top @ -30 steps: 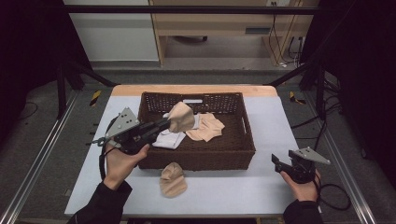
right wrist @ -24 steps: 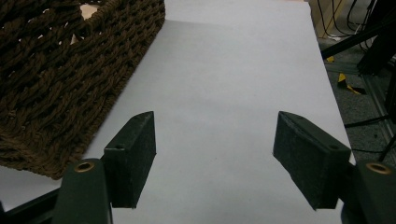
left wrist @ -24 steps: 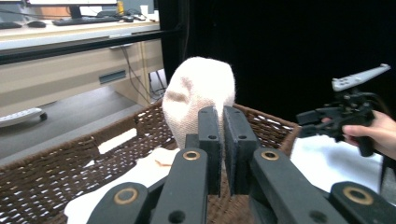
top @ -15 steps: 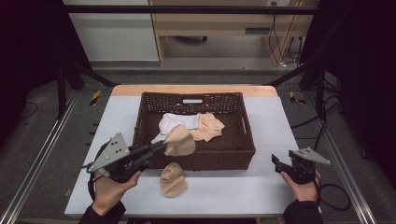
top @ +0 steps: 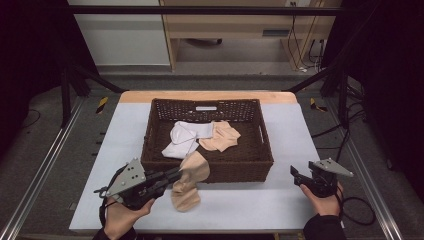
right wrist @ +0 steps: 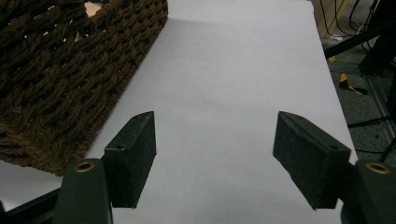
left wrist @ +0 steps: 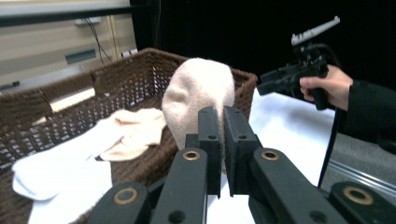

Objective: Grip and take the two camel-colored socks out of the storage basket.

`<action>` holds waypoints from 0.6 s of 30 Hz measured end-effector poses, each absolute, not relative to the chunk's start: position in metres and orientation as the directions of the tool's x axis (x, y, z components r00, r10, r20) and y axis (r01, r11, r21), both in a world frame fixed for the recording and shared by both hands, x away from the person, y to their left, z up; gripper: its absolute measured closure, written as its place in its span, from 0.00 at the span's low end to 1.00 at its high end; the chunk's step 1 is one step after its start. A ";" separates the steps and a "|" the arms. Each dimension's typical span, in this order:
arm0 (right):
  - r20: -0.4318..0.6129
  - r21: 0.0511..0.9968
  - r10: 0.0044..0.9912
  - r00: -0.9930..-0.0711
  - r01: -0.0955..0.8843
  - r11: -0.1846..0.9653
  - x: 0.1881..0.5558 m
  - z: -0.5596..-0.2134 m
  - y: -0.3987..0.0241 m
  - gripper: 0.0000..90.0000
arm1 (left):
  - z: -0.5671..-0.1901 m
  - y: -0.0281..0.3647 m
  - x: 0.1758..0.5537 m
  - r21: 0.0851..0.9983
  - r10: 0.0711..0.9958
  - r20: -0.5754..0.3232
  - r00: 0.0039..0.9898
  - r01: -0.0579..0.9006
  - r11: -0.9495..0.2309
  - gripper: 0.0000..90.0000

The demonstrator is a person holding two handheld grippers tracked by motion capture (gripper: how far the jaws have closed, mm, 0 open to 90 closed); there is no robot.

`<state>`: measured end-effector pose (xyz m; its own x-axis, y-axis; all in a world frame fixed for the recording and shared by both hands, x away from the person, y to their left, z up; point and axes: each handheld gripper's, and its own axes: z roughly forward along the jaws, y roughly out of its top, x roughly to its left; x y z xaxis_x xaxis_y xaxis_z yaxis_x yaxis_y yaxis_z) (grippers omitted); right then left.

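Broadly, a white table (top: 300,130) carries a dark woven basket (top: 250,162) at its middle. Inside the basket lie a white sock (top: 182,140) and a beige sock (top: 222,137), touching each other. Another beige sock (top: 186,197) lies on the table just in front of the basket's near wall. The left gripper (top: 172,176), low at the near left of the table, has its jaws clamped on a tan sock (top: 196,167) that hangs in front of the basket wall, over the one on the table. The right gripper (top: 295,172) rests at the near right, well apart from the basket, jaws spread wide with nothing between them.
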<state>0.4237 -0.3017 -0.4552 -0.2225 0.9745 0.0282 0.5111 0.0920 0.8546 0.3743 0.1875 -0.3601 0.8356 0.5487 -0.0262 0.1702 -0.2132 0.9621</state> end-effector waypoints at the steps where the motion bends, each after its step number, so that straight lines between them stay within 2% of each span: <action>1: 0.029 0.854 0.974 -0.224 0.511 0.092 0.424 -0.455 -0.302 0.34 | -0.363 0.186 0.374 0.959 0.547 -0.026 0.837 0.175 -0.222 0.96; 18: 0.030 0.854 0.973 -0.230 0.512 0.094 0.423 -0.455 -0.301 0.34 | -0.416 0.158 0.383 0.892 0.514 -0.068 0.855 0.283 -0.352 0.96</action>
<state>0.4227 -0.3010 -0.4553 -0.2299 0.9727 0.0303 0.5121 0.0945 0.8537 0.3832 0.1584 -0.4157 0.8552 0.5138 -0.0683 0.2829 -0.3522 0.8921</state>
